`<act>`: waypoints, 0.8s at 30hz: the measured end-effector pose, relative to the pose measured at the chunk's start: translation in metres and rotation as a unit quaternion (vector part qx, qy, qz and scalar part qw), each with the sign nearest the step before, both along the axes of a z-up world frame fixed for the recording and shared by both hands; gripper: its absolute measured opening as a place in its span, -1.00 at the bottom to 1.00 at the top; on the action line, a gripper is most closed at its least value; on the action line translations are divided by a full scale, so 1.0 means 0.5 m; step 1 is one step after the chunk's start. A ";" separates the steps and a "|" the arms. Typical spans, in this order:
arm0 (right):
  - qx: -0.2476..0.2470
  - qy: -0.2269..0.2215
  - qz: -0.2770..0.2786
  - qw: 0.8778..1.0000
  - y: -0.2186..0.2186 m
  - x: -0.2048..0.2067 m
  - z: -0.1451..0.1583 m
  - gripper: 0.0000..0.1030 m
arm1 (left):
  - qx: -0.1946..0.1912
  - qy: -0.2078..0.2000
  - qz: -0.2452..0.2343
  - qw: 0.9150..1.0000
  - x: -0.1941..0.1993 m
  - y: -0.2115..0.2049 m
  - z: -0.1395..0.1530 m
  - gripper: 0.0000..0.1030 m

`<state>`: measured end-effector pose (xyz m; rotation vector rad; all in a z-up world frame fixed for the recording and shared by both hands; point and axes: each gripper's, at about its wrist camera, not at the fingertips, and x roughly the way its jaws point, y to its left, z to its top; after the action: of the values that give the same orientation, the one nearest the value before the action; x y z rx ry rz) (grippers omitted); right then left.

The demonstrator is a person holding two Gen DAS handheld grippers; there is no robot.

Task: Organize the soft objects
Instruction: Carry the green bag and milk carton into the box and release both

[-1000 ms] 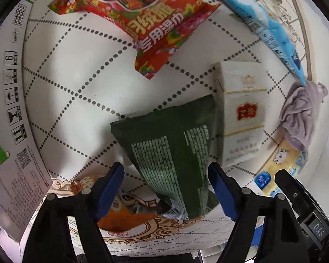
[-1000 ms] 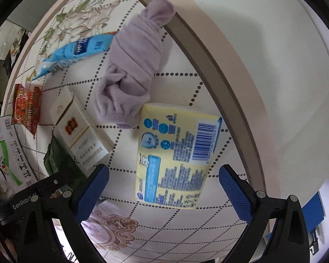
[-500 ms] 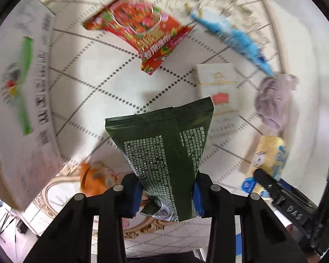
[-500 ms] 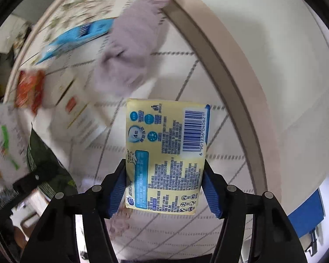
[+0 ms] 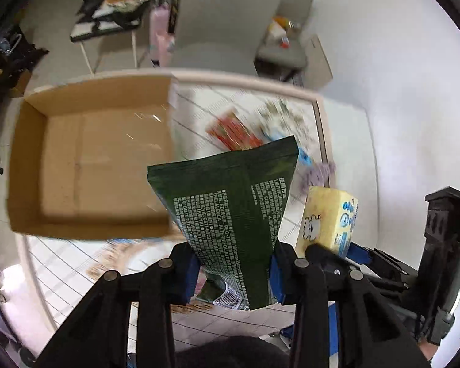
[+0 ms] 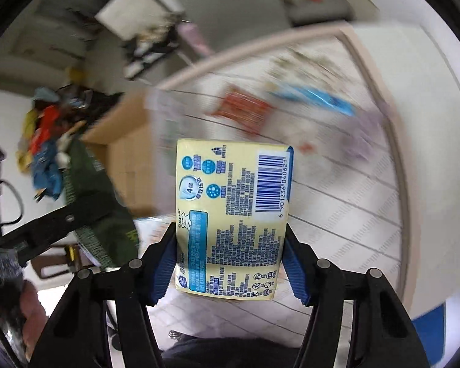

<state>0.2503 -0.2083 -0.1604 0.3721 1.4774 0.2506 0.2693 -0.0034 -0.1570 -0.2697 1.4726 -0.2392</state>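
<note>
Both packs lifted, carton ahead

Our left tool pinches the green pouch at its lower end; our right tool squeezes the yellow tissue pack. Both look light and squashy, held above the surface near the open cardboard box.

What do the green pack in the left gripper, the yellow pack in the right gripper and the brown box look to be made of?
Green pack: thin plastic film, fairly matte, judging by its crimped top edge and flat back seam. Yellow pack: soft glossy plastic wrap with a printed barcode; contents unseen. Brown box: plain corrugated cardboard, matte, with a shiny strip of what looks like clear tape along the bottom seam.
</note>
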 end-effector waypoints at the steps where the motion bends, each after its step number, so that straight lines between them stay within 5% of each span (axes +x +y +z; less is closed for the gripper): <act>1: 0.001 -0.009 0.012 1.000 0.047 0.018 0.019 0.26 | 0.005 -0.003 0.005 1.000 0.017 0.032 0.005 -0.34; 6: -0.009 -0.020 0.041 0.999 0.224 0.107 0.011 0.26 | 0.030 0.001 0.023 0.999 0.107 0.169 -0.048 -0.34; 13: -0.051 0.010 0.057 0.997 0.420 0.234 -0.122 0.26 | 0.023 0.075 0.044 0.996 0.218 0.333 -0.198 -0.34; 24: -0.116 0.036 0.090 0.989 0.502 0.353 -0.322 0.28 | 0.032 0.130 0.004 0.991 0.322 0.346 -0.353 -0.33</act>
<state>0.4269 0.0430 -0.3214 0.0607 1.5946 0.2079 0.4302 0.1698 -0.3337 -0.2616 1.7339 -0.1531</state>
